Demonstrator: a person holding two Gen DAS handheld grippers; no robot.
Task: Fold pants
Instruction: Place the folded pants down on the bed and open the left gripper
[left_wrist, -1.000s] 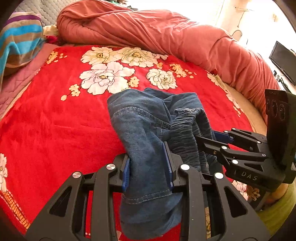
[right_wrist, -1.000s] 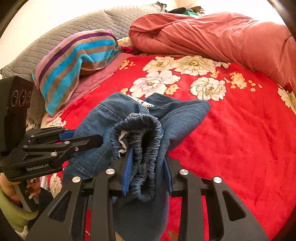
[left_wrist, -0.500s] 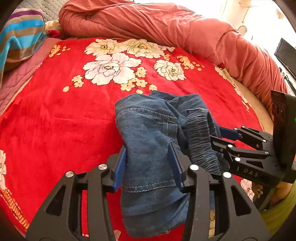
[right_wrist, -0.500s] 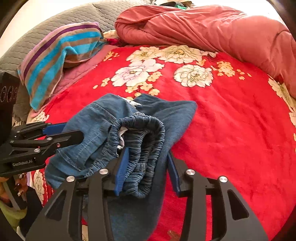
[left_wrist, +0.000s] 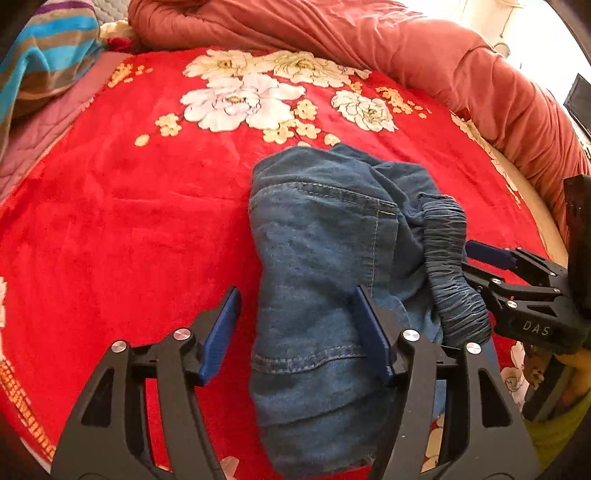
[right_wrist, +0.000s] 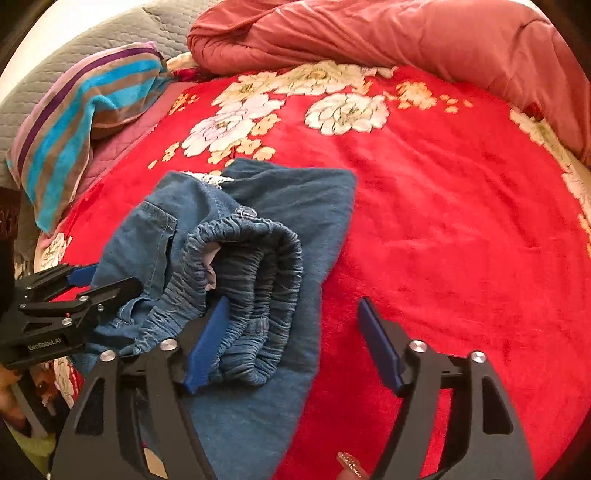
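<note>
In the left wrist view, our left gripper (left_wrist: 295, 332) fills the bottom of the frame, and its jaws have just been opening. They now stand apart, with the hem end of the folded blue pants (left_wrist: 321, 280) lying loose between the pads; the left pad is clear of the cloth, while the right one sits at the edge of the denim. In the right wrist view, our right gripper (right_wrist: 291, 339) has likewise just been opening. Its jaws are spread wide, the left pad resting against the bunched elastic waistband (right_wrist: 251, 280), the right pad over bare blanket.

The pants lie in a bundle on the red floral blanket (left_wrist: 122, 229), lower centre of both frames. Each gripper shows in the other's view, just beside the bundle: the right one at the right edge, the left one at the left edge.

Farther back, in the upper left, lies a striped pillow (right_wrist: 77, 122) against a grey quilted headboard (right_wrist: 110, 40). A rolled pink duvet (right_wrist: 406, 33) runs along the top and down the right side.
</note>
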